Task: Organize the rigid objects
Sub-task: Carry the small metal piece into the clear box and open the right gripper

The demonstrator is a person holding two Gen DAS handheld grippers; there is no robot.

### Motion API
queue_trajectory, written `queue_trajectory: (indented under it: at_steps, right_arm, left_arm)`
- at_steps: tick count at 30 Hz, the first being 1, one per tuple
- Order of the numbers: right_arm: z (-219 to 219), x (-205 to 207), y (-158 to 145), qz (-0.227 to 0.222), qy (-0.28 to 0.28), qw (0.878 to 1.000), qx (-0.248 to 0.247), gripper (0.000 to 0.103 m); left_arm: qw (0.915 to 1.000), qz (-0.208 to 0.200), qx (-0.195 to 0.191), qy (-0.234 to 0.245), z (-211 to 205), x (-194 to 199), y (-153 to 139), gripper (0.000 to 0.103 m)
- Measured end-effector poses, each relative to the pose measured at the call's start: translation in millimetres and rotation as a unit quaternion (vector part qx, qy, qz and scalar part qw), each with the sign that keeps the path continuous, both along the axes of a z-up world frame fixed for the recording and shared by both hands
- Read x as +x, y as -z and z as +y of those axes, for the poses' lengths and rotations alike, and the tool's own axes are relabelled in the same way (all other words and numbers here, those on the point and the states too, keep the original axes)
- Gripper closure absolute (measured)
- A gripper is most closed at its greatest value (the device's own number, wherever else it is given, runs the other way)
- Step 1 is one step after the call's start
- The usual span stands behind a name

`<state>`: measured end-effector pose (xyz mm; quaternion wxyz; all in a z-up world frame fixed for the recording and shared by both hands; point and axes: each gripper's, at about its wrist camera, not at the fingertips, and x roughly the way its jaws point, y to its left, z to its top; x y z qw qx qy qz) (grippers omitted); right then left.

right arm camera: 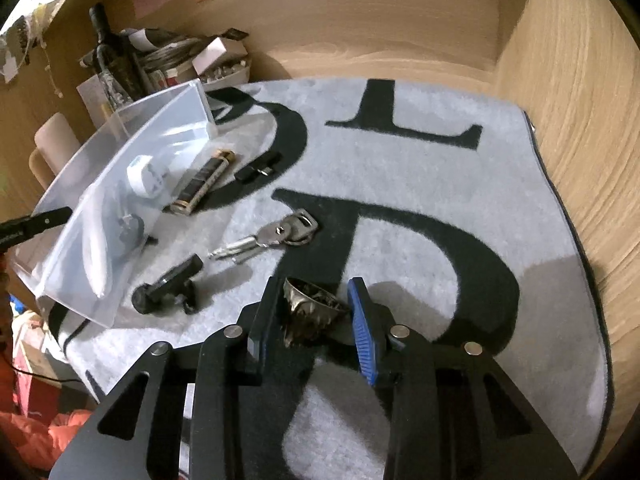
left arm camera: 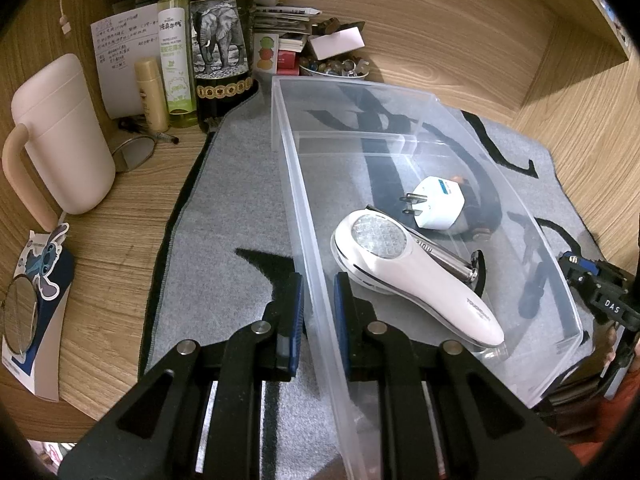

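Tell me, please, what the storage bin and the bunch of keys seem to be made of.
The storage bin looks like clear, slightly frosted plastic: the mat's black letters show through its walls. The bunch of keys looks like bare silver metal, since the blades shine; the dark part of the heads may be a plastic cover, but that is uncertain.

Both views show strong fisheye bending with black vignette at the corners. Left wrist view: dim, warm light, sharp focus, soft glare on the clear bin (left arm camera: 420, 120) walls. Right wrist view: slightly blurred, with a paler patch on the rug (right arm camera: 552, 276) at right.
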<state>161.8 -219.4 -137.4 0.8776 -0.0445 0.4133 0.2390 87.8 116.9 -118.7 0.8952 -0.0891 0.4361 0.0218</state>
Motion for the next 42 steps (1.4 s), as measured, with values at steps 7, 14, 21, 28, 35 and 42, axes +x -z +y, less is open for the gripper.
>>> queue_trajectory:
  at_steps: [7, 14, 21, 28, 35, 42]
  right_arm:
    - [11.6, 1.4, -20.8, -0.030, -0.015, 0.999, 0.011, 0.073]
    - [31.6, 0.7, -48.8, -0.071, -0.040, 0.996, 0.025, 0.073]
    - [57.7, -0.7, -71.3, -0.104, -0.079, 0.991, 0.040, 0.073]
    - [87.1, -2.8, -82.2, -0.116, -0.121, 0.984, 0.052, 0.073]
    - [116.8, -5.3, -86.5, -0.121, -0.164, 0.978, 0.050, 0.073]
    - [142.9, 0.6, -74.8, -0.108, -0.193, 0.975, 0.027, 0.073]
  left_arm:
    - [1.0000, 0.000, 0.000, 0.000, 0.3, -0.4, -0.4, 0.088]
    - [1.0000, 0.000, -0.002, -0.002, 0.0, 0.1, -0.7, 0.088]
    - [1.0000, 0.000, -0.002, -0.002, 0.6, 0.1, -0.8, 0.089]
    - [1.0000, -0.001, -0.001, -0.001, 1.6, -0.3, -1.2, 0.089]
    - [1.0000, -0.001, -0.001, -0.001, 1.5, -0.3, -1.2, 0.089]
    - [1.0000, -0.001, 0.000, -0.001, 1.9, -0.2, -1.4, 0.089]
